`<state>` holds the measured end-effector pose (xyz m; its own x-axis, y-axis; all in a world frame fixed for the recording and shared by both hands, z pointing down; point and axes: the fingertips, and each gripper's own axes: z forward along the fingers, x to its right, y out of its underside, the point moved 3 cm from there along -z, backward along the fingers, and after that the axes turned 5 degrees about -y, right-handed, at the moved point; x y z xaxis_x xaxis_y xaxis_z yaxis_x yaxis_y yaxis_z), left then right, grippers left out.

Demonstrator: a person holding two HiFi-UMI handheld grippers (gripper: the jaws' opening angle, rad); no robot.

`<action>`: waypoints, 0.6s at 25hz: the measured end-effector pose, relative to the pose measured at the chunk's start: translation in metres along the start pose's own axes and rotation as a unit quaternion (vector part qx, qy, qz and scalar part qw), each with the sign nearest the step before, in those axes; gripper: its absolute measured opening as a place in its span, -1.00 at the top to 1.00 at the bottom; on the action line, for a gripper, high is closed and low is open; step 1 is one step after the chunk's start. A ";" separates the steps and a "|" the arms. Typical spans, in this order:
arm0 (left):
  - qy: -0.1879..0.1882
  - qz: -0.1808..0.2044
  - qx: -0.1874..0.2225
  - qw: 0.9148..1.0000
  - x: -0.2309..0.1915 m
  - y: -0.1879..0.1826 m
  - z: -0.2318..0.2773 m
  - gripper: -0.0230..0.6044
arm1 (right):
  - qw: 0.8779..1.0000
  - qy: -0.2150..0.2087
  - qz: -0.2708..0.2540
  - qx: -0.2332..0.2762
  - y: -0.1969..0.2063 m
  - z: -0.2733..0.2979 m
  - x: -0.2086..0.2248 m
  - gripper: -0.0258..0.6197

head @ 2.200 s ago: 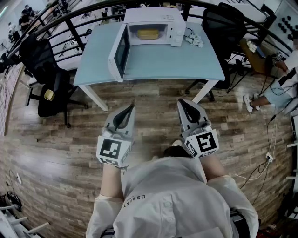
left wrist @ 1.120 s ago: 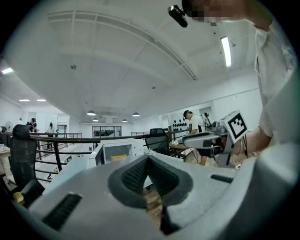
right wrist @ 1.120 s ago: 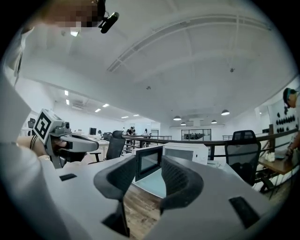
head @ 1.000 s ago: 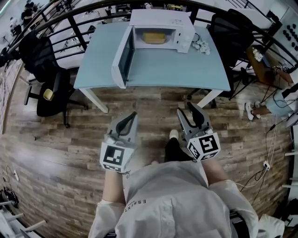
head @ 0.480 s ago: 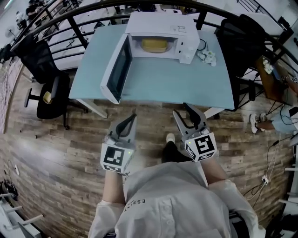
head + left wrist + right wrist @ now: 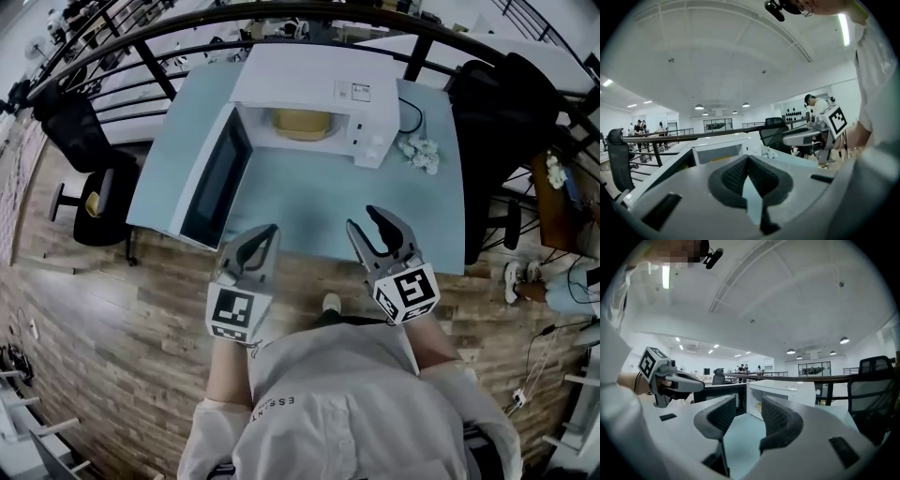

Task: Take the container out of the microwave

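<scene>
Container point(image 6: 302, 123) sat inside microwave point(image 6: 309, 75) cavity at 12 o'clock. Door point(image 6: 211, 183) hung wide toward 10, mouth unblocked. Left gripper point(image 6: 263, 236) fingers closed, empty. Right gripper point(image 6: 366, 223) fingers apart, empty, likely readied for reach. Both hovered at near tabletop point(image 6: 319, 202) edge, bare surface ahead.

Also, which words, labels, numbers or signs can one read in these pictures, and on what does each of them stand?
"ESSENT": printed on the person's white shirt; any further letters cannot be made out.
Label on top of the microwave: too small to read.
Marker cubes on the left gripper and the right gripper: black and white square patterns, no letters or numbers.
Nothing readable in either gripper view.
</scene>
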<state>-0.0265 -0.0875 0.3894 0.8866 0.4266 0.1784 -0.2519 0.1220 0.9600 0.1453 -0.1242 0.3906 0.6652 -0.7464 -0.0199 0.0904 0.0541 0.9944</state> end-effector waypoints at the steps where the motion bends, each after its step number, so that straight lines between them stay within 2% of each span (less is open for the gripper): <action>1: -0.004 -0.001 -0.001 1.000 -0.002 -0.002 0.011 0.95 | 1.000 -0.004 -0.006 -0.003 0.001 0.005 0.010 0.42; 8: -0.017 -0.007 -0.015 1.000 -0.010 -0.007 0.068 0.95 | 0.998 -0.034 -0.032 -0.032 0.011 0.043 0.060 0.42; 15: -0.023 -0.016 -0.025 0.999 -0.039 0.001 0.093 0.95 | 0.993 -0.061 -0.056 -0.080 0.021 0.097 0.071 0.42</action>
<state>-0.0253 -0.1868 0.4038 0.9110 0.3805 0.1589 -0.2418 0.1808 0.9533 0.1230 -0.2406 0.4198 0.5501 -0.8283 -0.1068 0.2813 0.0634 0.9575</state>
